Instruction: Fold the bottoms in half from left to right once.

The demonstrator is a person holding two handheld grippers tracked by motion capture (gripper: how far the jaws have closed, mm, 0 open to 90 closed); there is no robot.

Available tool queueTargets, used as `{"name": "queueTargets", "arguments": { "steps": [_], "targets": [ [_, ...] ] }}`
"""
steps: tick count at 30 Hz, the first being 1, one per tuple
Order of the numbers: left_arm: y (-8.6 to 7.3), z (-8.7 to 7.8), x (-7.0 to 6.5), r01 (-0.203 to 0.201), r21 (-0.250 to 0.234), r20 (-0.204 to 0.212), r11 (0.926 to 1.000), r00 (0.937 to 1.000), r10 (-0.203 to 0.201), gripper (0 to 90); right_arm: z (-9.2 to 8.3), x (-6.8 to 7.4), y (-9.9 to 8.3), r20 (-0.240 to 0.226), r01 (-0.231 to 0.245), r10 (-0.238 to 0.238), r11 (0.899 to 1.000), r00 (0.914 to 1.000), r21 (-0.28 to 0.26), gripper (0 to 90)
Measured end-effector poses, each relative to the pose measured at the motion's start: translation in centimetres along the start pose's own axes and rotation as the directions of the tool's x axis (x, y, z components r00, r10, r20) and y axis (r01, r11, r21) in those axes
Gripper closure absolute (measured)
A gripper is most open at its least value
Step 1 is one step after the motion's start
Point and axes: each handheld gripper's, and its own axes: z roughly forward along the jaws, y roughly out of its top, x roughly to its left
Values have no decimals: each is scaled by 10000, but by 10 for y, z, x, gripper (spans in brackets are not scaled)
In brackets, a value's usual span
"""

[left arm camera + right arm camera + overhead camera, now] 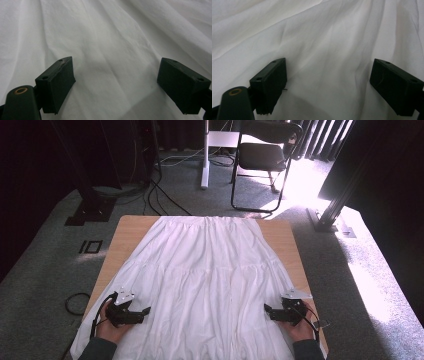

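Note:
A white tiered skirt lies spread flat over the wooden table, its waistband at the far edge and its wide hem toward me. My left gripper hovers over the skirt's near left side, pointing inward, jaws open and empty. My right gripper sits over the near right side, pointing inward too, open and empty. In the left gripper view the wrinkled white cloth lies just beyond the spread jaws of that gripper. The right gripper view has the same cloth past the gripper.
A black folding chair and a white stand post are on the carpet beyond the table. Cables run across the floor at the back left. A cable loop lies by the table's left side.

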Motion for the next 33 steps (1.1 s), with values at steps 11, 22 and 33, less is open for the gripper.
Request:
{"name": "queueTargets", "arguments": {
  "steps": [11, 22, 33],
  "targets": [
    [-1, -1, 1, 310, -212, -350, 9993, 9989, -317, 263, 0, 0, 0, -5, -1, 1, 10000, 10000, -2, 136],
    [3, -29, 3, 307, -657, -825, 9974, 9959, -361, 322, 0, 0, 0, -7, -16, 16, 10000, 10000, 2, 136],
    [-12, -56, 35, 1160, -356, -2145, 9926, 9692, -1209, 134, 0, 0, 0, 4, -2, 2, 10000, 10000, -2, 136]
  ]
}}
